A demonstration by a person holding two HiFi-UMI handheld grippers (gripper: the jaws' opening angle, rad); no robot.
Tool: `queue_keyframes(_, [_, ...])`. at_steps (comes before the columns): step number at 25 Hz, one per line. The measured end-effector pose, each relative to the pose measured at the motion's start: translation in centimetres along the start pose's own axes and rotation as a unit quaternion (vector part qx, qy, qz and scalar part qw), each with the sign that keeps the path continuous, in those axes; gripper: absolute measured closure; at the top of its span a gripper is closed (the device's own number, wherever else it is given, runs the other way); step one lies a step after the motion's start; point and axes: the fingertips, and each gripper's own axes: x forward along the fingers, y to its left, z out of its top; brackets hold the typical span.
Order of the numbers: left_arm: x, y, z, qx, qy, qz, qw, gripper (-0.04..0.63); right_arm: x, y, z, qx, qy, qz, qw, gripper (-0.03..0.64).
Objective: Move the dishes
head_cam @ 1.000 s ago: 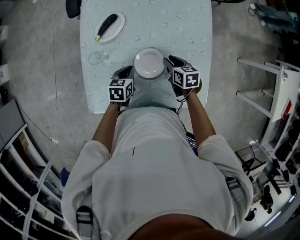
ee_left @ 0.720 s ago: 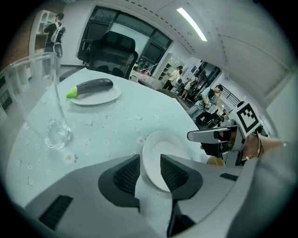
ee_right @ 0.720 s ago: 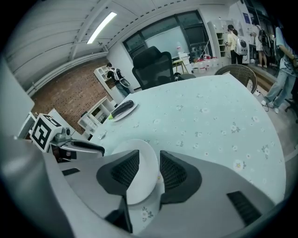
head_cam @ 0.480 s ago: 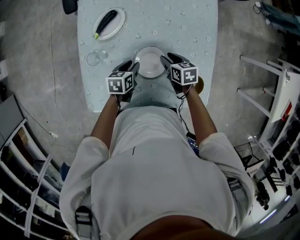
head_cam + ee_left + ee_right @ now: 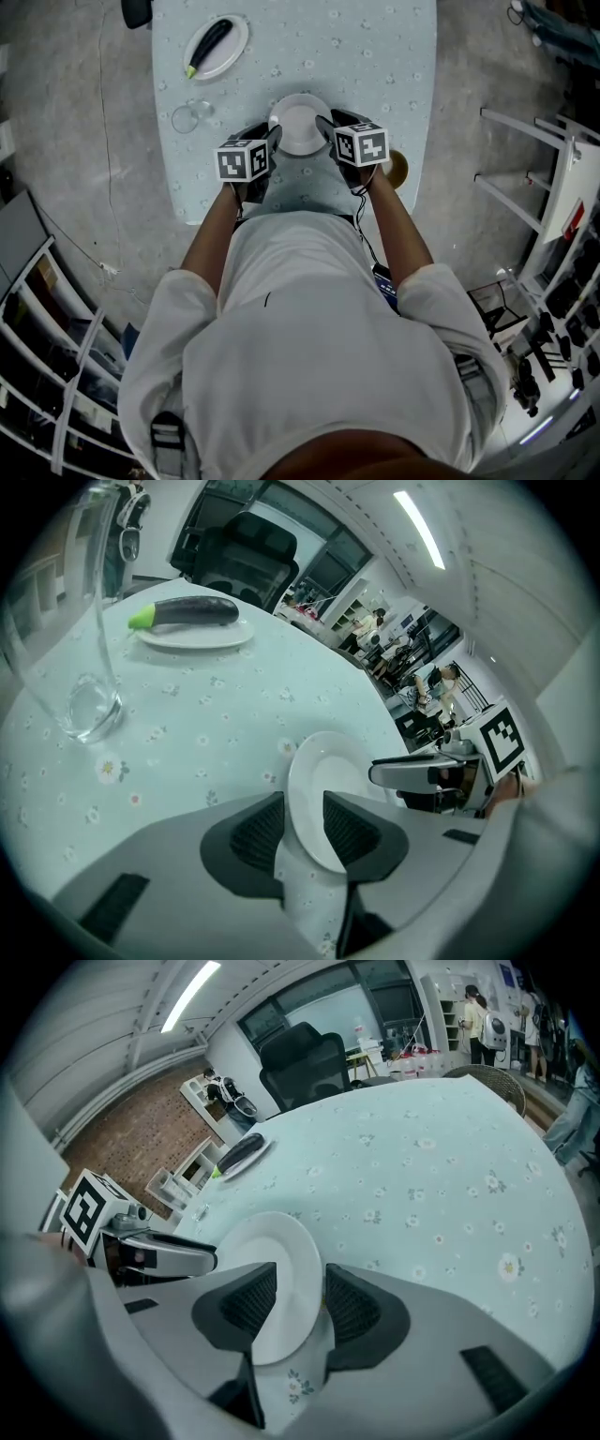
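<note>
- The plate (image 5: 299, 120) is lying mid-frame in the head view, on the table (image 5: 384, 56) near its lower edge, with a gripper closing it in from each side.
- The left gripper (image 5: 300, 817) is standing wide and released. Its jaws have just been opening, and the plate's rim is sitting between them with the pads off it.
- The right gripper (image 5: 300, 1293) is loosening too. Its jaws have just been opening, the rim is between them, and a gap is showing beside it, so no clench there.
- This plate looks set down and let go, so its move seems nearly done; drawing both grippers clear is what's left.
- The second plate (image 5: 236, 54), carrying an eggplant (image 5: 214, 44), and the glass (image 5: 187, 118) are waiting at upper left, well apart from the grippers and apparently untouched.
- Against a second ago, both grippers are sitting higher in the frame and tighter to the plate, which is keeping about the same spot.
</note>
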Motion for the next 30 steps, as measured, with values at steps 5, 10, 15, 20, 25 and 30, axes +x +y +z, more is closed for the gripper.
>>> queue_keyframes(5, [0.0,0.3,-0.3,-0.036,-0.008,0.006,0.9993,0.485,0.1,0.1,-0.9,0.001,-0.002,-0.017,1.0,0.506])
queue_keyframes(10, [-1.4,0.7,-0.4,-0.066,-0.023,0.003,0.9975,0.537,-0.5,0.9,-1.1,-0.001,-0.006,-0.016,1.0,0.545])
queue_keyframes(15, [-2.7,0.6,-1.2,-0.059,-0.029,0.007,0.9978,0.538,-1.1,2.0,-1.0,-0.013,-0.016,-0.015,1.0,0.552])
queue_keyframes(20, [-4.5,0.7,-2.2,-0.064,-0.047,0.022,0.9966,0.538,-2.0,4.0,-1.2,-0.039,-0.023,-0.005,0.999,0.555])
queue_keyframes(25, [-6.7,0.9,-4.3,-0.087,-0.071,0.037,0.993,0.538,-2.3,6.2,-2.3,-0.065,-0.016,0.01,0.998,0.555])
queue_keyframes(30, [-9.1,2.2,-7.1,-0.119,-0.091,0.056,0.9871,0.538,-1.7,9.3,-3.8,-0.097,0.001,0.03,0.995,0.557])
